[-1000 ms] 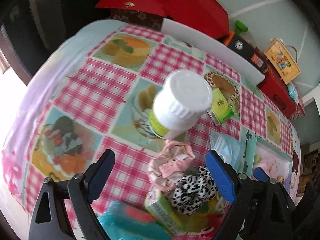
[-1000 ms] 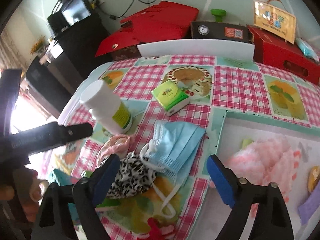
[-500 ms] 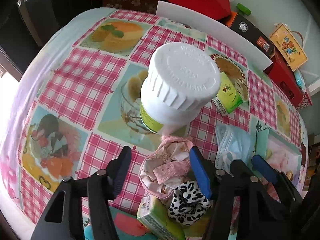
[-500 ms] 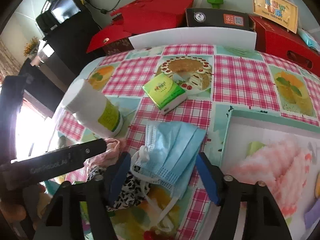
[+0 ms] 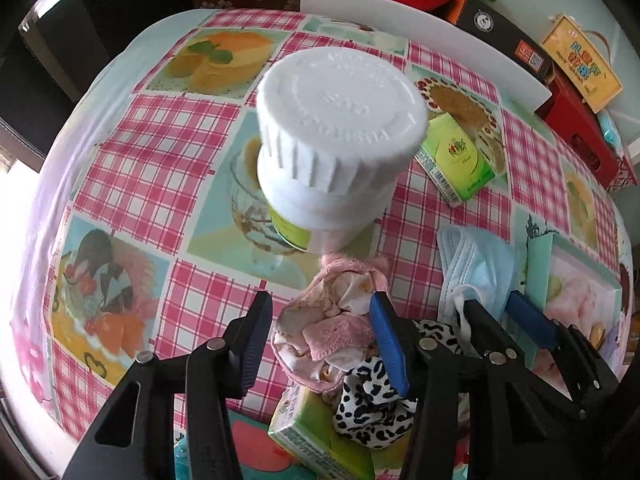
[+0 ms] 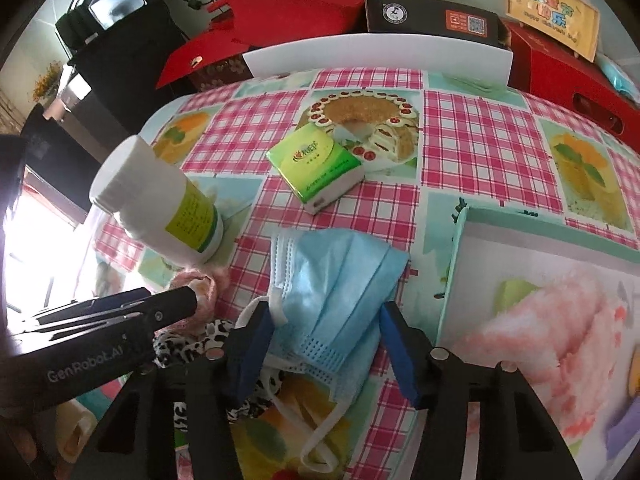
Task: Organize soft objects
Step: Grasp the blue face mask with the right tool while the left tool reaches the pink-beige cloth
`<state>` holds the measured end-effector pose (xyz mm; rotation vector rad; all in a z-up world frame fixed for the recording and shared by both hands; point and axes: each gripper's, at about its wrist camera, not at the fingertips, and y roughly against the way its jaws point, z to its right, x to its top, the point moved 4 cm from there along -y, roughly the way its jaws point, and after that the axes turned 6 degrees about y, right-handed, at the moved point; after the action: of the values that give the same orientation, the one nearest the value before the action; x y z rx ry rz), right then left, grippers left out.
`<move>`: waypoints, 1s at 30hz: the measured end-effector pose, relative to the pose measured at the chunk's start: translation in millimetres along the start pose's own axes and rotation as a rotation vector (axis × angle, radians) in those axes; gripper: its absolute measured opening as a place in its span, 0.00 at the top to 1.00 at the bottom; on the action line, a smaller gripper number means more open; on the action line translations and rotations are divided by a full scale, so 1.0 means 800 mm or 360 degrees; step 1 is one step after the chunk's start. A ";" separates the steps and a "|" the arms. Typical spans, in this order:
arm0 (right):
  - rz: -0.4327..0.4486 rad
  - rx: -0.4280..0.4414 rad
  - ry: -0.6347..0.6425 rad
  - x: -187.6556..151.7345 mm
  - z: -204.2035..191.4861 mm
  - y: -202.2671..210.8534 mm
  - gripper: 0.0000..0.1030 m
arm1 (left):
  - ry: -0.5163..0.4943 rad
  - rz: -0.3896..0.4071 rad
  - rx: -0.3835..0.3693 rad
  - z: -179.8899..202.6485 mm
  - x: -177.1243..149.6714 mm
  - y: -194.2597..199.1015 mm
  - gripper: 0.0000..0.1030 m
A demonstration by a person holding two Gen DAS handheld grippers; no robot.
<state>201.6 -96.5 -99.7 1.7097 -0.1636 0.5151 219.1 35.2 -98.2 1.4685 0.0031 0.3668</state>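
1. While both pairs of jaws are closing, reads as the grasp step of tidying the soft things on the worktop (image 5: 132,148), which wears a pink-checked oilcloth printed with desserts.
2. Left gripper (image 5: 320,336): jaws still apart, straddling the crumpled pink frilly cloth (image 5: 332,320); right pad touching or just beside its edge, left pad not yet on it.
3. Right gripper (image 6: 324,348): jaws apart around the lower end of the pale blue pleated face mask (image 6: 336,288), which lies flat with its white ear loops trailing toward the camera; pads near its edges, pressing not evident.
4. Lying against the pink cloth on its near side, a black-and-white leopard-print fabric piece (image 5: 372,396), partly over a green tissue pack (image 5: 320,436).
5. Next move, as a judgement: finish closing on cloth and mask, then lift cleanly, taking care not to drag the leopard piece or snag a loop; destination cannot be told.
6. Left view only: embossed lid of the tall white plastic bottle (image 5: 340,120) standing just beyond the pink cloth, plus the right gripper alongside.
7. Right view only: the bottle's yellow-green label, the second green tissue pack (image 6: 316,168) in full, and a mint-edged flat box (image 6: 548,300) with a pink fluffy picture beside the mask.
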 end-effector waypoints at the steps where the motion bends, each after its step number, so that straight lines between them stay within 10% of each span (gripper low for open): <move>1: -0.0003 0.0004 0.0004 -0.001 0.000 0.001 0.50 | -0.0011 -0.0001 0.0005 0.004 -0.001 -0.001 0.49; 18: -0.0022 0.0054 0.0028 -0.007 0.002 0.002 0.79 | -0.0162 0.0048 -0.0014 0.052 -0.008 -0.010 0.86; 30: 0.0039 0.0117 0.0018 -0.007 0.004 0.018 0.89 | -0.0143 0.0145 -0.0087 0.018 -0.008 0.017 0.93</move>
<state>192.2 -103.9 -89.6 1.7776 -0.1595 0.5547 213.1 20.8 -84.5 1.4328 -0.1452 0.3715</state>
